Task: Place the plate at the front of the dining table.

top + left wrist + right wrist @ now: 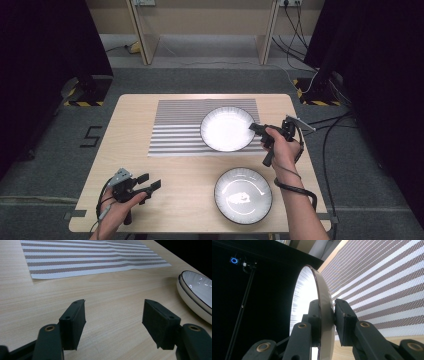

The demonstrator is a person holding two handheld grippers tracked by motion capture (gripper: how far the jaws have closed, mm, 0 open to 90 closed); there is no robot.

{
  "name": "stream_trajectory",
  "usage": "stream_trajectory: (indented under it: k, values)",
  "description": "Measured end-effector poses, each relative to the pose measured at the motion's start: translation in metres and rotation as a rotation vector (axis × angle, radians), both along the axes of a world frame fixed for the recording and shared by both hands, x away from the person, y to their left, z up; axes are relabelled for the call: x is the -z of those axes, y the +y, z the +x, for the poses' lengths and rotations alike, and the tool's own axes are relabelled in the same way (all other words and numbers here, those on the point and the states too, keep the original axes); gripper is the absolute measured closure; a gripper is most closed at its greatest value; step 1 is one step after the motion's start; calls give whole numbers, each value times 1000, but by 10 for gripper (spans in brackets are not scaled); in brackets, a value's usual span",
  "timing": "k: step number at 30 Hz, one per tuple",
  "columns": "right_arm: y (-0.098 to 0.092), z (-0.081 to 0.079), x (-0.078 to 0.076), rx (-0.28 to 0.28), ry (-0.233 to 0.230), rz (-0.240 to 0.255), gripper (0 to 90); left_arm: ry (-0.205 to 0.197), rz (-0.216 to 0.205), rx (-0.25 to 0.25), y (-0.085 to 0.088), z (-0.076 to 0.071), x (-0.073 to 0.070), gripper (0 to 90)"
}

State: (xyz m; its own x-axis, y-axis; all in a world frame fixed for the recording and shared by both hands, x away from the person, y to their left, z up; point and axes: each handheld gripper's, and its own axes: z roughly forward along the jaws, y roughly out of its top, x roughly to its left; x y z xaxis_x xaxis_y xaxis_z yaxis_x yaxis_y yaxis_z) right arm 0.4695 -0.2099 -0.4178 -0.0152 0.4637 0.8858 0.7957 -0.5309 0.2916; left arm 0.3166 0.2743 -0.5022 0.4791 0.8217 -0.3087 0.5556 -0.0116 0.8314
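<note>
The right gripper (256, 129) clamps the right rim of the far plate (226, 128), one jaw inside and one outside, so the plate can be lifted or set by its edge over the striped mat (175, 131). The left gripper (150, 183) rests open and empty at the near left, clear of the near plate (243, 195).

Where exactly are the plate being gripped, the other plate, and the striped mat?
gripped plate (226, 129), high view, its white centre
other plate (243, 195), high view, its glossy centre
striped mat (177, 131), high view, bare stripes left of plate
</note>
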Motion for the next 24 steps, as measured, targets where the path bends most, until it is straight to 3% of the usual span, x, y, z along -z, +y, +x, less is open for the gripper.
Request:
stream_trajectory:
  k: [24]
  values:
    - [14,15,-6,-4,-10,-2,753,-2,-1,-1,1,1,0,346]
